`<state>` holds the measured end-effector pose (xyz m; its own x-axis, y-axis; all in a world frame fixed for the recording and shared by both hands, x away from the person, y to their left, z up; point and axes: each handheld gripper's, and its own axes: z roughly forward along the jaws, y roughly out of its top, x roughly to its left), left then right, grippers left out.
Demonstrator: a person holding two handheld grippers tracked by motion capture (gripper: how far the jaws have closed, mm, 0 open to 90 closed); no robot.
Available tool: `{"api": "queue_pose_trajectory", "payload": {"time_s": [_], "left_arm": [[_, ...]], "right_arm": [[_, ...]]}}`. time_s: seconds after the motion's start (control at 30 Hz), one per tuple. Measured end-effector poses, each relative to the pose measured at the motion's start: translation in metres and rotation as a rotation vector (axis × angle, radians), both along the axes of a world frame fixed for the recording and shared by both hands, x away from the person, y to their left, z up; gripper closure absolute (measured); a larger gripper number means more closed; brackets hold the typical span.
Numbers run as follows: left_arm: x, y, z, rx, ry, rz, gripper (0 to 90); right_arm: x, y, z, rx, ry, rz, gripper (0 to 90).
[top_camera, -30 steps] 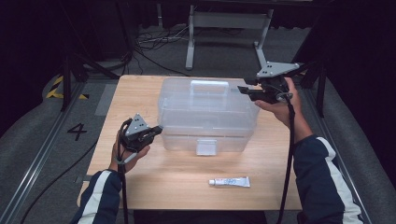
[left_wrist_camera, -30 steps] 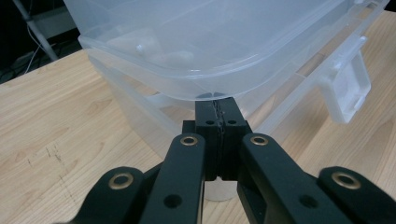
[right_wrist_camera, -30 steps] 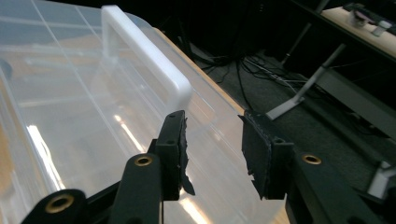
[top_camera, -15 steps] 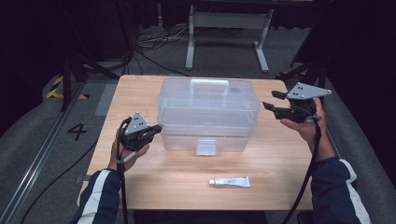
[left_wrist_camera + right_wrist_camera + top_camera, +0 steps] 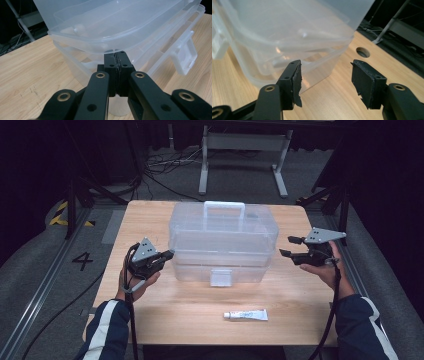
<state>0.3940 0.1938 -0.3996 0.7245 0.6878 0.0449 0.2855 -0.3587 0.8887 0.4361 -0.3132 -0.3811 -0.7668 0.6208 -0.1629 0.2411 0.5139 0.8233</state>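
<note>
A clear plastic toolbox with a white handle and a front latch stands in the middle of the wooden table. My left gripper is shut at the box's left side, its tips meeting just under the lid's rim with nothing between the pads. My right gripper hovers off the box's right end, pointing at it. Its jaws have just been opening and stand apart with nothing between them; the box wall is just ahead and left. A small white tube lies near the front edge.
A round hole pierces the tabletop behind the box's right end. A metal stand and cables sit on the floor beyond the far edge. Bare wood lies in front of the box around the tube.
The right gripper has come down from above the box's right top corner to beside its right end, and its jaws now stand wider. The left gripper has stayed put, shut.
</note>
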Motion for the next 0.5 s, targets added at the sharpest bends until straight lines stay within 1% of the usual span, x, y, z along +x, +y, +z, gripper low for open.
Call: {"api": "queue_pose_trajectory", "payload": {"time_s": [0.03,0.1,0.17,0.27,0.3,0.33,0.37,0.43,0.5], "left_arm": [[0.0,0.0,0.001,-0.004,0.0,0.0,88.6],[0.001,0.0,0.001,-0.007,-0.003,0.002,88.1],[0.001,-0.001,0.002,-0.004,-0.005,0.001,87.6],[0.001,-0.002,0.002,-0.001,-0.006,0.002,87.5],[0.001,-0.002,0.002,0.0,-0.006,0.002,87.1],[0.001,-0.002,0.001,0.007,-0.007,0.002,87.1],[0.0,-0.002,0.001,0.012,-0.011,0.003,87.1],[-0.001,-0.002,0.002,0.012,-0.01,0.002,85.4],[-0.004,-0.001,0.003,0.015,-0.013,-0.002,83.3]], "right_arm": [[0.0,0.002,-0.002,0.001,0.009,0.01,40.8],[-0.001,0.007,-0.005,-0.01,0.001,0.027,40.6],[-0.002,0.011,-0.006,-0.007,-0.011,0.026,40.6],[-0.003,0.016,-0.009,0.036,-0.038,0.031,45.7],[-0.004,0.02,-0.01,0.027,-0.07,0.026,48.5],[-0.004,0.02,-0.01,0.027,-0.07,0.026,48.5],[-0.005,0.022,-0.011,0.03,-0.096,0.014,49.8],[-0.006,0.023,-0.012,0.043,-0.115,0.014,50.0],[-0.008,0.024,-0.014,0.051,-0.143,0.002,51.5]]}}
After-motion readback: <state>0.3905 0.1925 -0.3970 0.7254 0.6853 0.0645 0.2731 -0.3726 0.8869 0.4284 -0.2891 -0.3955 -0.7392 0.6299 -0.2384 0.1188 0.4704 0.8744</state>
